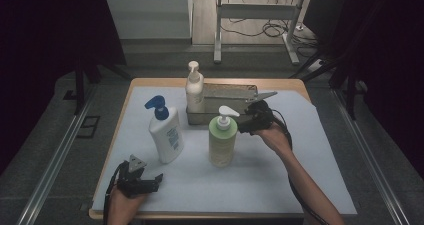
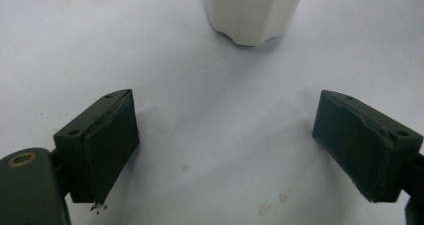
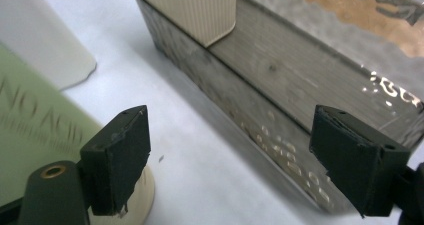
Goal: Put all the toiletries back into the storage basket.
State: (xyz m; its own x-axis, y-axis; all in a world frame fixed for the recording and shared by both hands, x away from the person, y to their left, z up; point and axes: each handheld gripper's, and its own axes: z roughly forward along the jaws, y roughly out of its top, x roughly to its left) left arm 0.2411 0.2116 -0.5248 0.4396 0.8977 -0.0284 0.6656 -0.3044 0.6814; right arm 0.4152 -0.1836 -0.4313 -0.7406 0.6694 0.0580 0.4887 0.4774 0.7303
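Three pump bottles on the white sheet (image 1: 300,175) — one cream bottle (image 1: 194,90) already stands upright inside the metal tray (image 1: 235,92) at its left end, which suggests you're loading bottles into that tray one at a time. The green bottle (image 1: 223,140) stands upright in front of the tray, just beside your right gripper (image 1: 248,122); the blue-pump white bottle (image 1: 165,130) stands to its left, apart from it.

Your right gripper sits between the green bottle and the tray's front wall, jaws spread wide with nothing between them — in the right gripper view the green bottle (image 3: 35,135) is at the left jaw's side and the tray wall (image 3: 260,115) runs across behind. It looks lined up to take the green bottle next, not touching it as far as I can tell.

Your left gripper (image 1: 150,182) rests low at the near table edge, jaws wide apart, empty; a white bottle base (image 2: 252,15) stands well ahead of it.
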